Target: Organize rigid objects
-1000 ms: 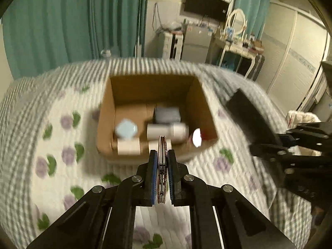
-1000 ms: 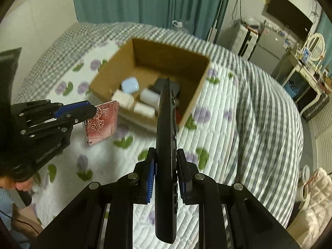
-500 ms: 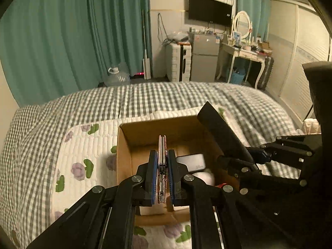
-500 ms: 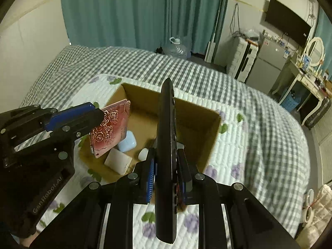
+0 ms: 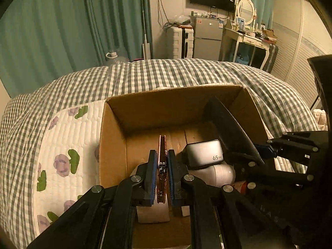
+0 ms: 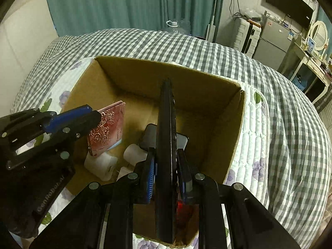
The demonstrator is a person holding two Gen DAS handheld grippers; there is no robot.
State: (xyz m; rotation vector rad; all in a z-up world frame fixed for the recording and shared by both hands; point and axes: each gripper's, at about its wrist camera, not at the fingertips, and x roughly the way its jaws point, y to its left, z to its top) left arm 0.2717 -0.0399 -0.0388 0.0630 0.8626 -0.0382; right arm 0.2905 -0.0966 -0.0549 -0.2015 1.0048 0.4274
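An open cardboard box sits on the bed. My left gripper is shut on a thin pink rose-patterned case, seen edge-on, held inside the box's left part. My right gripper is shut on a long flat black remote-like object, also visible in the left wrist view, held upright over the box's right part. Inside lie a grey 65W charger, white cylinders and a red item.
The box rests on a white floral quilt over a grey checked bedspread. Teal curtains, a water jug, a small fridge and a dressing table stand beyond the bed.
Both grippers have moved forward and down toward the box. The pink case and the black object are now inside the box's opening, lower than before.
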